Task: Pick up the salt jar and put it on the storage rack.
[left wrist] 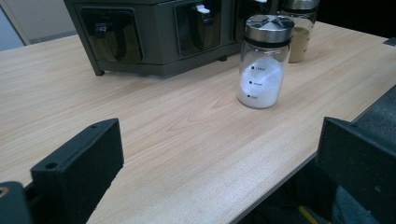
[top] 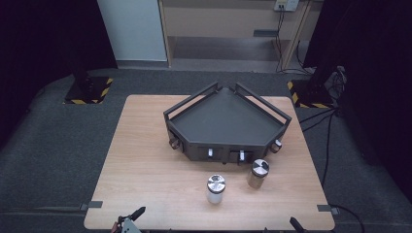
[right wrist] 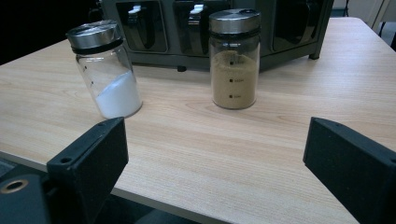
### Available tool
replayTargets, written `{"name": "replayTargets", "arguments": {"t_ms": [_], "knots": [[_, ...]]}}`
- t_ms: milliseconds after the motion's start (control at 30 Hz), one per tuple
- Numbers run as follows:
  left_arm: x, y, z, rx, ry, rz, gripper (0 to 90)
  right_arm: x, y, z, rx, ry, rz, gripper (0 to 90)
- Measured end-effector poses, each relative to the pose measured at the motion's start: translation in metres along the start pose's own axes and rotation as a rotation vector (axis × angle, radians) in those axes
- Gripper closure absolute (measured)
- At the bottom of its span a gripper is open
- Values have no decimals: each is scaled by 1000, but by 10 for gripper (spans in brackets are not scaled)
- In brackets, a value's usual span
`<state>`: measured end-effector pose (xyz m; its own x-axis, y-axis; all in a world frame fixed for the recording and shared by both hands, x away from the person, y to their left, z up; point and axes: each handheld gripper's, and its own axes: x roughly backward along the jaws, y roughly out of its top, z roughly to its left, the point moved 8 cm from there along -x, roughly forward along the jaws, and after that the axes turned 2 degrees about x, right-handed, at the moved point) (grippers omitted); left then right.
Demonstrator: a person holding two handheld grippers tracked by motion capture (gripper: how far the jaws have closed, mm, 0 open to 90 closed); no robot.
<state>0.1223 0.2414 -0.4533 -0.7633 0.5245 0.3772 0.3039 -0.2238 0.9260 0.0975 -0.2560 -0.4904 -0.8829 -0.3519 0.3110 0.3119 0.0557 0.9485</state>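
- Jars are seen upright on the tabletop (top: pixel 145 145): a white-powder jar (top: pixel 215 188) nearer, a brown-powder jar (top: pixel 258 173) just right of it and farther, apart.
- Behind them a dark rack (top: pixel 226 124) is placed, with drawers in its front.
- The left gripper (top: pixel 130 219) is held at the near edge, fingers (left wrist: pixel 79 170) released, nothing between them.
- The right gripper (top: pixel 296 224) is held at the near right edge, fingers (right wrist: pixel 88 161) spread, empty.

Your high view looks down over the whole desk (top: pixel 145 165). Your gripper views sit low at its near edge, facing forward. All three share the white-filled jar (top: pixel 215 188), probably salt.
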Motion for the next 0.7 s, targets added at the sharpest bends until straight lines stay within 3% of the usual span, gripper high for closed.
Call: {"name": "replayTargets", "arguments": {"t_ms": [267,500,600,700], "knots": [[0,0,0,2,-2,1,0,0,0,0,0,3,0,66],[-1,3,-2,5,-47,-6,0,-1,0,1,-4,10,2,66],[-4,9,-1,38,-69,-29,0,-1,0,2,-5,20,2,65],[-9,15,-2,40,-89,-40,0,-1,0,2,-7,30,4,64]]}}
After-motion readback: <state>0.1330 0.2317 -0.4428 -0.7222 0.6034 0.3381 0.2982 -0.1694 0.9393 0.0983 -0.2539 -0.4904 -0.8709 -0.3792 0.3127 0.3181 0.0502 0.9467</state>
